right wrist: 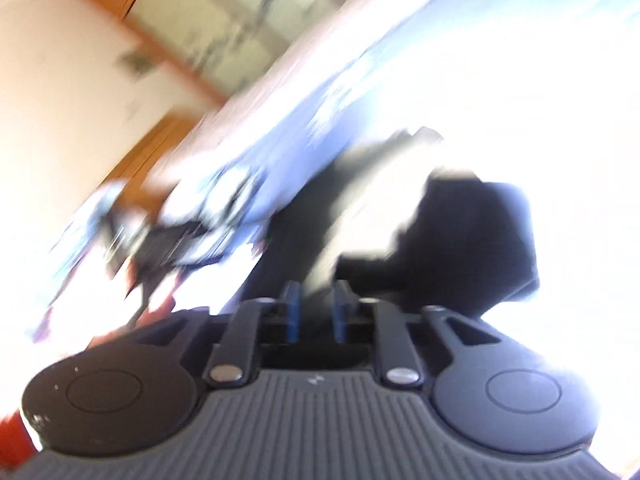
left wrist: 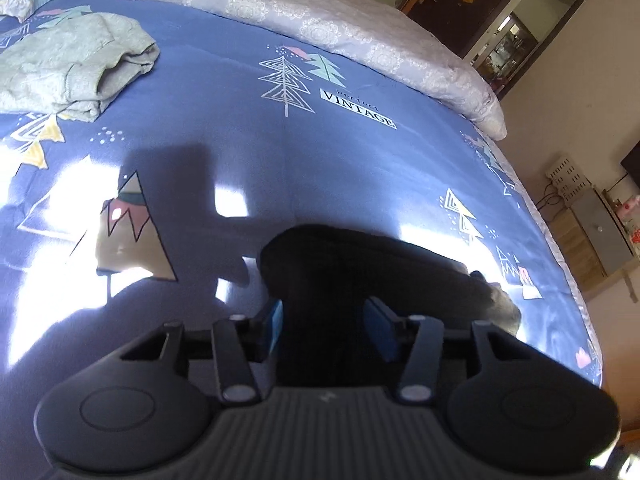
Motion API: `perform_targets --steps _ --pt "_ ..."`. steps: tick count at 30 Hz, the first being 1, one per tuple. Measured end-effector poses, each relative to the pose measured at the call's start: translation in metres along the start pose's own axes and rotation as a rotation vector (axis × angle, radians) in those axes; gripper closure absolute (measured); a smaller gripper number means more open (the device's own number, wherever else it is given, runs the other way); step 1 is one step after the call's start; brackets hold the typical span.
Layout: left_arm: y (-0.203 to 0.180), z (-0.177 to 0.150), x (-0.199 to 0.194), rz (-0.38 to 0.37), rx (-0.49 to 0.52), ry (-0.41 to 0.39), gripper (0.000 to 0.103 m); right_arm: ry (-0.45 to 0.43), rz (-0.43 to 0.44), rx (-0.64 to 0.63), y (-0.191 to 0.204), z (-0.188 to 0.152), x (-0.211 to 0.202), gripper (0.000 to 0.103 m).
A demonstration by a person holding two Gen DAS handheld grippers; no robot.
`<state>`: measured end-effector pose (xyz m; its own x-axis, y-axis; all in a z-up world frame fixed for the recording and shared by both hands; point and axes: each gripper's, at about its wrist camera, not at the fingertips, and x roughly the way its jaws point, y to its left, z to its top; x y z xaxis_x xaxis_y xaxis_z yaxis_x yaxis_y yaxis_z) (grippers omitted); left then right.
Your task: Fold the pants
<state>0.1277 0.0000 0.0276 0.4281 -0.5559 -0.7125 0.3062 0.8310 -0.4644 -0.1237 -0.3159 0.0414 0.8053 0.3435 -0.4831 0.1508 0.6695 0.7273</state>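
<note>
Two wrist views are before me, and I report the largest item first. Across most of the left wrist view lies the bed's blue printed sheet with triangle trees and a "VINTAGE" label (left wrist: 304, 152), lit by hard patches of sun. Along its far edge runs a pale lilac quilt with a white floral pattern (left wrist: 320, 16). At the upper left of that view a pale green knitted garment (left wrist: 68, 68) lies roughly folded on the sheet, well apart from my claws.

The task item, a pair of dark, near-black pants (left wrist: 360, 268), sits bunched on the sheet at the near side of the bed, directly ahead of the left claw (left wrist: 326, 328). Its blue pads (left wrist: 274, 322) stand partly apart with the dark cloth running between them; I cannot tell whether the pads press on it.

The right wrist view is badly blurred and overexposed. I make out the right claw (right wrist: 316, 312) with its blue pads (right wrist: 292, 308) a modest gap apart, and the dark cloth (right wrist: 472, 236) ahead and to its right. Whether any cloth is caught between those pads, I cannot tell.
</note>
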Motion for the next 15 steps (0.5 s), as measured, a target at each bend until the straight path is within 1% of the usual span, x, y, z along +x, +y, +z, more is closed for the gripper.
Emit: perform_targets --steps 1,2,3,5,6,8,9,10,11,12,13,14,15 --pt "0.000 -0.007 -0.001 -0.005 -0.003 0.013 0.056 -0.051 -0.045 0.024 -0.011 0.009 -0.005 0.050" --pt "0.000 -0.016 -0.001 -0.014 -0.005 0.036 0.056 -0.082 -0.081 0.049 -0.022 0.016 -0.007 0.046" --pt "0.000 -0.025 0.001 -0.023 -0.003 0.059 0.056 -0.097 -0.102 0.067 -0.032 0.021 -0.003 0.046" --pt "-0.006 -0.042 0.003 -0.004 0.020 0.067 0.055 -0.062 -0.129 0.078 -0.047 0.030 0.014 0.046" --pt "-0.010 -0.048 0.003 0.018 0.042 0.054 0.055 -0.032 -0.137 0.075 -0.051 0.031 0.025 0.057" --pt "-0.017 -0.053 0.001 0.051 0.073 0.030 0.057 0.052 -0.127 0.058 -0.054 0.031 0.044 0.091" --pt "-0.019 -0.053 0.000 0.058 0.072 0.027 0.059 0.059 -0.163 0.016 -0.033 0.018 0.053 0.093" --pt "-0.019 -0.052 0.000 0.065 0.065 0.030 0.060 0.044 -0.194 -0.045 -0.026 0.019 0.050 0.094" --pt "-0.019 -0.052 0.002 0.075 0.059 0.036 0.060 0.026 -0.227 -0.081 -0.024 0.021 0.050 0.101" --pt "-0.021 -0.052 0.004 0.092 0.063 0.040 0.060 0.015 -0.299 -0.097 -0.029 0.021 0.050 0.101" --pt "-0.021 -0.052 0.006 0.102 0.071 0.043 0.059 0.018 -0.379 -0.093 -0.043 0.019 0.044 0.101" --pt "-0.023 -0.052 0.006 0.105 0.074 0.042 0.059 0.029 -0.375 -0.050 -0.056 0.021 0.043 0.101" --pt "-0.024 -0.051 0.005 0.103 0.076 0.043 0.059 0.032 -0.313 0.036 -0.071 0.020 0.032 0.098"
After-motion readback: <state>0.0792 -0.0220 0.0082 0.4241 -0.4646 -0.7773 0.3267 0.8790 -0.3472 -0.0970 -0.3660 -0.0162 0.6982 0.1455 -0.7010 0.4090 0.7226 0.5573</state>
